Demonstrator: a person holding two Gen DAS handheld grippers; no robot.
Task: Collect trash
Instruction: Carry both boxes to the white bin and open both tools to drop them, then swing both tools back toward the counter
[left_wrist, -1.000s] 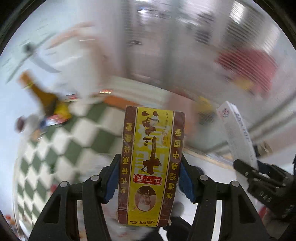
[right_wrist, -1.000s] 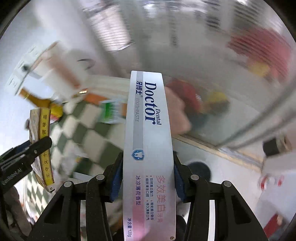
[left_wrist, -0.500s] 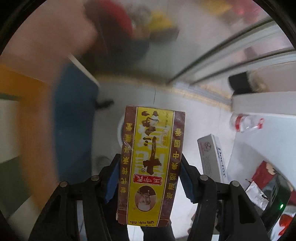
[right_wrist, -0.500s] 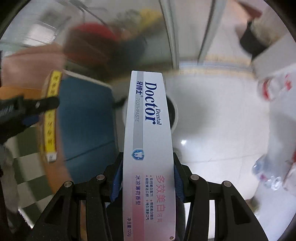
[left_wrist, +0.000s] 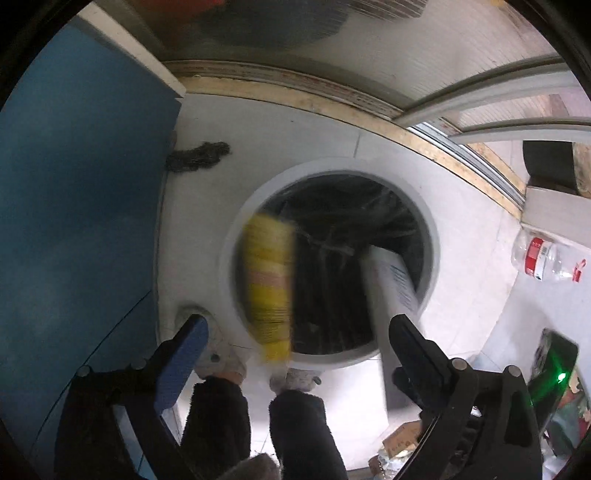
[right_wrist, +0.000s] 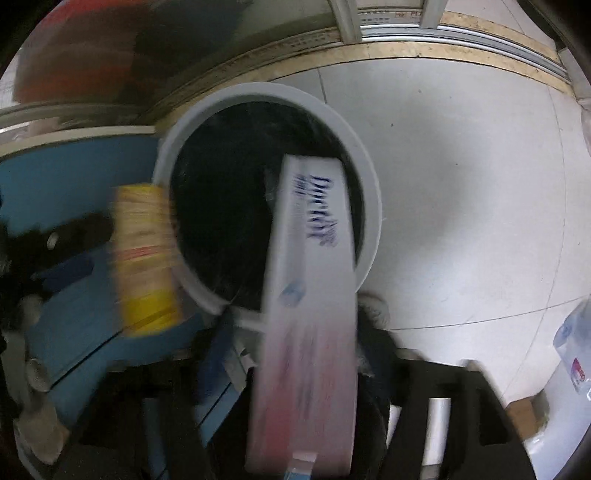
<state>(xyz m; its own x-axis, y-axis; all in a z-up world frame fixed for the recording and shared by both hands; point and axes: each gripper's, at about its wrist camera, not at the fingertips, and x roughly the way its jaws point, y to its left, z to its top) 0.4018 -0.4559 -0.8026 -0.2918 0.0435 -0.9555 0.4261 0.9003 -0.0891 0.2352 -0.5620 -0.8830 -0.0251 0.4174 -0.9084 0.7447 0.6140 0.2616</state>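
Note:
A round white trash bin (left_wrist: 428, 236) with a black liner stands on the floor below both grippers; it also shows in the right wrist view (right_wrist: 369, 177). My left gripper (left_wrist: 295, 332) is open, and the yellow packet (left_wrist: 267, 284) falls blurred over the bin's near rim. It shows in the right wrist view (right_wrist: 144, 258) too. My right gripper (right_wrist: 303, 354) has its jaws spread apart, and the white toothpaste box (right_wrist: 310, 288) slides blurred toward the bin mouth. The box also shows in the left wrist view (left_wrist: 391, 280).
A blue panel (left_wrist: 74, 203) stands left of the bin. A clear plastic bottle (left_wrist: 543, 254) lies at the right, another bottle (right_wrist: 572, 350) at the right edge. A door track (right_wrist: 443, 44) runs along the far floor. My feet (left_wrist: 221, 365) are by the bin.
Both grippers swung down over the bin and opened. The yellow packet and the toothpaste box have left the jaws and are dropping toward the bin.

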